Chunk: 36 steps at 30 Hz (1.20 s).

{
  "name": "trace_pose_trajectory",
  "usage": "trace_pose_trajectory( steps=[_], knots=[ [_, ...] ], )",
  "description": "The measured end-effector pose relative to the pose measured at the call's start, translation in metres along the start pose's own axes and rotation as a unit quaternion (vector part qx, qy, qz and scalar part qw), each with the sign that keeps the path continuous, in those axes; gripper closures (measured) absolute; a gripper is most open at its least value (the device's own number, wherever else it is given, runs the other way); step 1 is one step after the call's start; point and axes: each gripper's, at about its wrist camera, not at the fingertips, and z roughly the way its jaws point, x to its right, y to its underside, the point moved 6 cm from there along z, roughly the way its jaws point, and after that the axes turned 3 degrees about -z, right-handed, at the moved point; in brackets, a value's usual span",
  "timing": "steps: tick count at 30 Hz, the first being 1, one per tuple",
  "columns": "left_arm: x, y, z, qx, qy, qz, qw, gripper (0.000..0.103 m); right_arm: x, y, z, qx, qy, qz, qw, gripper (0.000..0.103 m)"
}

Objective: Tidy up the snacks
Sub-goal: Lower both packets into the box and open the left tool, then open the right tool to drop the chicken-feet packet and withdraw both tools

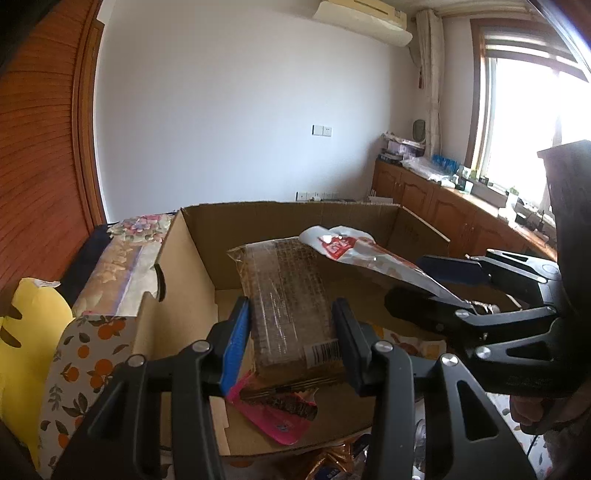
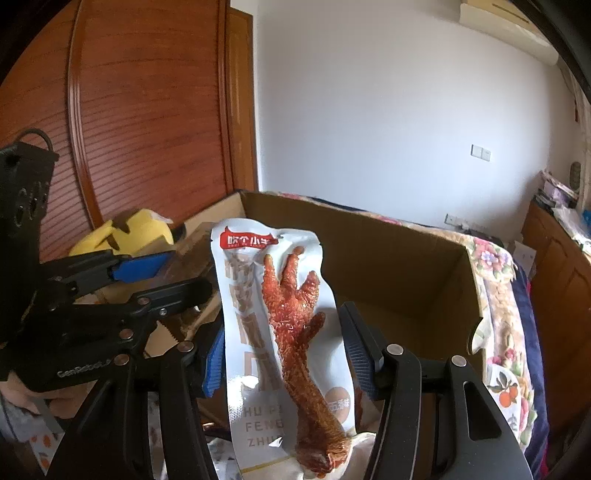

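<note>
My left gripper [image 1: 291,339] pinches the brown packet [image 1: 288,306], my right gripper [image 2: 284,354] the white packet [image 2: 280,332]; lower both flat inside the box [image 1: 192,258] before releasing.

Brown gridded wafer pack [image 1: 291,306] between black-and-blue left tongs [image 1: 291,332], pink packet [image 1: 275,417] beneath, white pouch [image 2: 280,332] with red-brown chicken foot between right tongs [image 2: 284,354], plain brown box [image 1: 207,258] ahead

Wooden slatted door [image 2: 129,122]; wall air conditioner [image 1: 364,20]; bright window [image 1: 532,122]; yellow plush [image 1: 26,350].
</note>
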Motion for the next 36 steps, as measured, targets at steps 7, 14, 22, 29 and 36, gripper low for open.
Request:
trace_pose_trajectory(
  steps=[7, 14, 22, 29, 36],
  knots=[
    [-0.002, 0.006, 0.013, -0.017, -0.006, 0.003, 0.9998, 0.058, 0.007, 0.007, 0.014, -0.019, -0.006, 0.018, 1.000, 0.046],
    [-0.004, 0.009, 0.020, -0.027, -0.007, -0.002, 0.9996, 0.057, 0.009, 0.008, 0.024, -0.036, -0.006, 0.028, 0.999, 0.046],
    [-0.005, 0.009, 0.023, -0.024, -0.020, -0.003, 0.9995, 0.055, 0.019, 0.011, 0.036, -0.055, -0.025, 0.062, 0.996, 0.046],
    [-0.005, 0.008, 0.023, -0.022, -0.031, 0.003, 0.9993, 0.053, 0.019, 0.012, 0.033, -0.056, -0.024, 0.064, 0.996, 0.040],
    [0.000, 0.004, 0.009, -0.015, -0.039, 0.017, 0.9990, 0.051, 0.019, 0.011, 0.022, -0.048, -0.020, 0.063, 0.997, 0.035]
  ],
)
